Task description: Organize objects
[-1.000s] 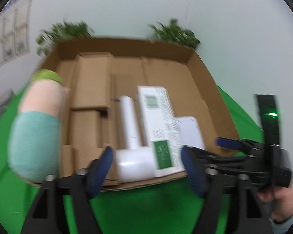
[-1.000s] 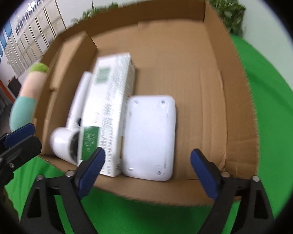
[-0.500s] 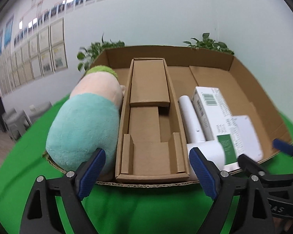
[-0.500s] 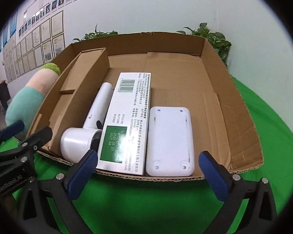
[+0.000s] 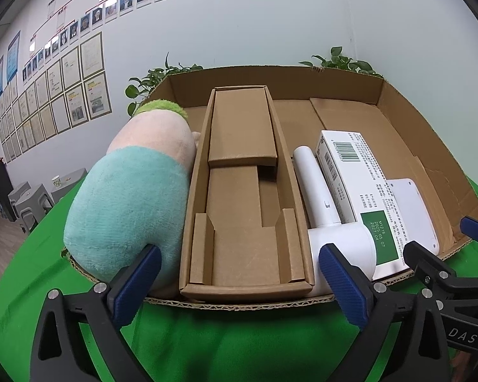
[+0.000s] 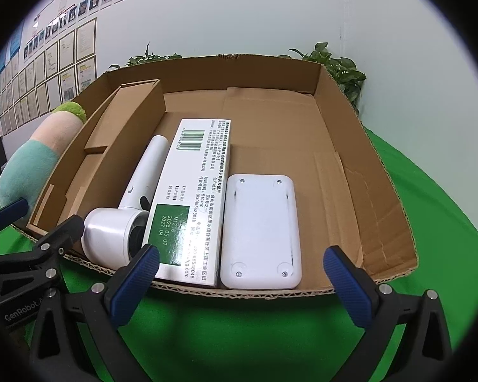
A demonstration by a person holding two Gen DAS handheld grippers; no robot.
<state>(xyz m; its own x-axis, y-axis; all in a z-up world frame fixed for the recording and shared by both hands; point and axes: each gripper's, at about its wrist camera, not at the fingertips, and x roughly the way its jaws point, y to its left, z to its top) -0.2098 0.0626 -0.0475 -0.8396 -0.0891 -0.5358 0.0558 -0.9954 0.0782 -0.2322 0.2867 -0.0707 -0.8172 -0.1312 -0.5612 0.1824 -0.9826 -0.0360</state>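
A shallow open cardboard box (image 5: 398,102) (image 6: 344,111) lies on green cloth. Side by side in it, from the left, are a teal and pink plush toy (image 5: 133,197) (image 6: 28,162), a long brown cardboard insert tray (image 5: 242,197) (image 6: 111,140), a white handheld device (image 5: 331,222) (image 6: 118,229), a white and green carton (image 5: 360,187) (image 6: 194,191) and a flat white case (image 5: 411,203) (image 6: 261,232). My left gripper (image 5: 242,289) is open and empty in front of the box's near edge. My right gripper (image 6: 240,286) is open and empty there too, to its right.
The right part of the box floor (image 6: 302,133) is bare cardboard. Potted plants (image 5: 156,79) (image 6: 341,70) stand behind the box against a white wall. Grey stools (image 5: 32,197) stand at the far left. Green cloth (image 6: 446,191) spreads around the box.
Both grippers have pulled back and lowered from over the box to in front of its near edge. The objects in the box have not moved.
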